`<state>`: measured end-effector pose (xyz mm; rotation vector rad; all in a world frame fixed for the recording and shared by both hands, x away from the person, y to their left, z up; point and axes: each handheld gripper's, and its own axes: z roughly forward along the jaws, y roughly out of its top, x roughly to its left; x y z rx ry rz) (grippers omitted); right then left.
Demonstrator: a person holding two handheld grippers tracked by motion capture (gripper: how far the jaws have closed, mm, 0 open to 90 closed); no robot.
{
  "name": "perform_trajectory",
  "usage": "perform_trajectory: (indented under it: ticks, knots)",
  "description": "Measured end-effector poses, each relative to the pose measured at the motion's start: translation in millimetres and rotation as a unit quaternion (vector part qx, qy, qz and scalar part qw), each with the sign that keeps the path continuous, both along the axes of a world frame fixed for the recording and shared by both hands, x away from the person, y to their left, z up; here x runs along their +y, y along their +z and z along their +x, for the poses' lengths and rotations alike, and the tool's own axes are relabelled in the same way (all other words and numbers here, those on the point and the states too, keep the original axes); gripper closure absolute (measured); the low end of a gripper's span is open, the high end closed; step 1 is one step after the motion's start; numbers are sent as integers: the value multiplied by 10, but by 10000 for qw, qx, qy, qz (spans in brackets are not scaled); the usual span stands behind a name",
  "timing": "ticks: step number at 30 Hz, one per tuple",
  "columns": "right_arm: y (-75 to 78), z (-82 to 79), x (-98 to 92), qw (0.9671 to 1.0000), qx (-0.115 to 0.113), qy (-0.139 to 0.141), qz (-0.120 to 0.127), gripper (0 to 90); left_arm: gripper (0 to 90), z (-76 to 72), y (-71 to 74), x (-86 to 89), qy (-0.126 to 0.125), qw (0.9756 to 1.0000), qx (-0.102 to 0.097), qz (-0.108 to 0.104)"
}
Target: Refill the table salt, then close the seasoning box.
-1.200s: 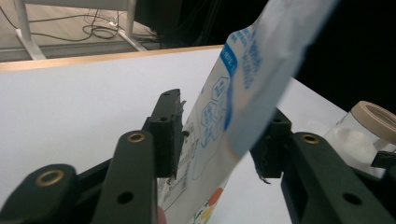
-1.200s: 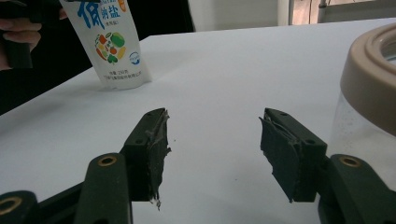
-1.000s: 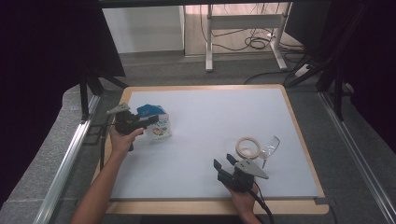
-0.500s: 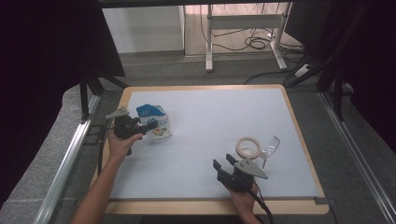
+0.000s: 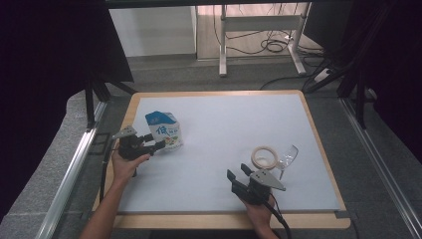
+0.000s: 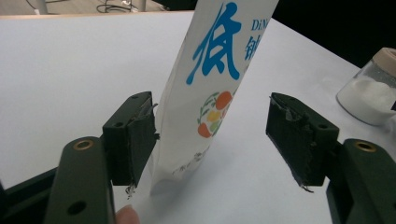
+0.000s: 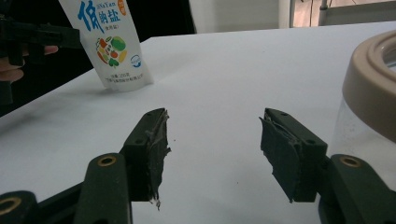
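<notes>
Pouch (image 6: 212, 79) between left gripper (image 6: 212, 135) pads, unclamped | high view: upright on table (image 5: 219, 124)

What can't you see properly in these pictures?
- Salt bag: its top is cut off by the left gripper view's upper edge.
- Jar: cut off by the right gripper view's right edge.
- Small print on the bag: too small to read in the high view.
</notes>
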<state>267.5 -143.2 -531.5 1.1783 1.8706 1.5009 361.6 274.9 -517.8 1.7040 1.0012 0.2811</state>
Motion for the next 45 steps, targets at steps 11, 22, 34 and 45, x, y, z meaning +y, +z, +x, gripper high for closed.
perform_trajectory:
  ticks: [11, 22, 34, 45]
  knots:
    - [29, -4, -22, 10000, -47, 32, 13, 416, 327, -209, -193, -1, 126, 9996, 221, 93]
    - [257, -101, -132, 9988, -297, 359, -140, 617, 328, -329, -333, -24, 75, 9993, 357, 101]
    - [385, -315, -549, 9965, -398, 558, -475, 899, 333, -389, -337, -55, 69, 9994, 309, 169]
    - [505, -416, -1080, 9990, -406, 61, -175, 900, 338, -358, -330, -130, -58, 9993, 353, 145]
